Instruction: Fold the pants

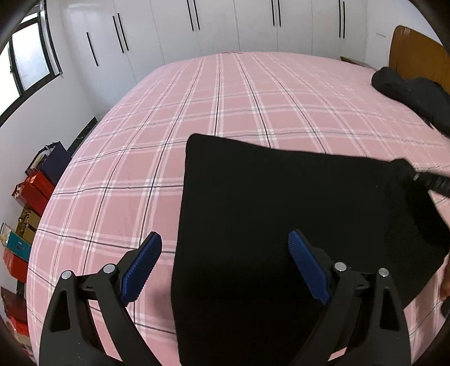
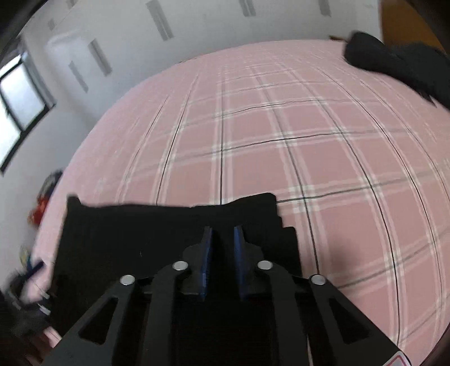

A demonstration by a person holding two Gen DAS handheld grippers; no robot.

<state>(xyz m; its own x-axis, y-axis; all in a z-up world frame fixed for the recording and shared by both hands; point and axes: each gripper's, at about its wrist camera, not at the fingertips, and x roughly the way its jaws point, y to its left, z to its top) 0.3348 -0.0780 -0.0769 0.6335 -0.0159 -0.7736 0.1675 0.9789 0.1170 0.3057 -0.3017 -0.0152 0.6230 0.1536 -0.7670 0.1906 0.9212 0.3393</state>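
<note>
The black pants (image 1: 281, 211) lie folded flat on the pink plaid bed (image 1: 168, 118). My left gripper (image 1: 225, 239) is open and empty, hovering over the near left edge of the pants. In the right wrist view the pants (image 2: 140, 239) lie under my right gripper (image 2: 222, 233), whose blue pads stand close together with a narrow gap over the fold's far edge. I cannot tell if cloth is pinched between them. The right gripper also shows at the pants' right corner in the left wrist view (image 1: 427, 180).
A second black garment (image 1: 407, 90) lies at the bed's far right by the wooden headboard (image 1: 413, 53). White wardrobes (image 1: 225, 25) stand behind the bed. Coloured boxes (image 1: 31, 202) are stacked on the floor at the left, under a window (image 1: 25, 62).
</note>
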